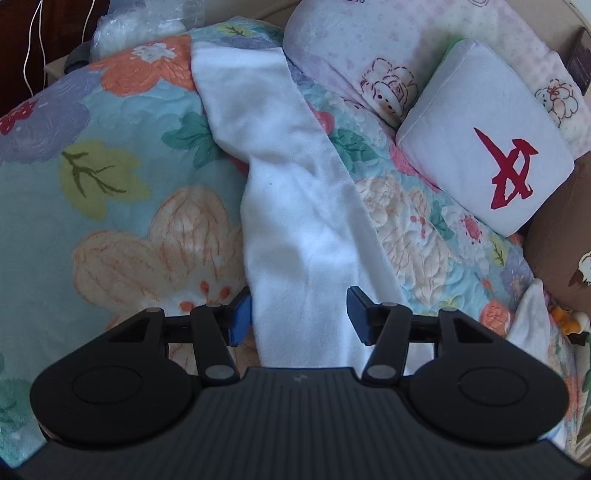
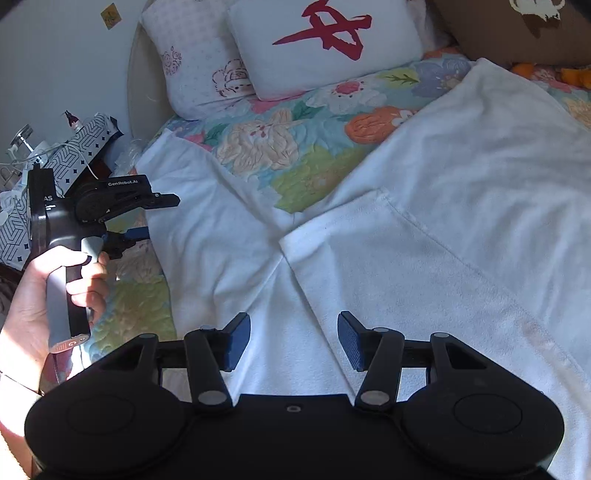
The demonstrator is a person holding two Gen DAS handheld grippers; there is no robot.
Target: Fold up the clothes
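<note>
Covering a floral bedspread [image 2: 295, 147], white garment [image 2: 443, 221] and pillows [image 2: 325, 44]

Left tool [image 1: 299, 314] and right tool [image 2: 294, 339], each angled downward with blue pads parted and nothing clamped between them. The person's left hand [image 2: 55, 291] wraps the left tool's grey handle.

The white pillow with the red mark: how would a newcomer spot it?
Start at the head of the bed with the floral quilt. There the white pillow leans on a pale rose-print pillow. Only it bears a large red brushstroke character; its brown neighbour does not.
</note>
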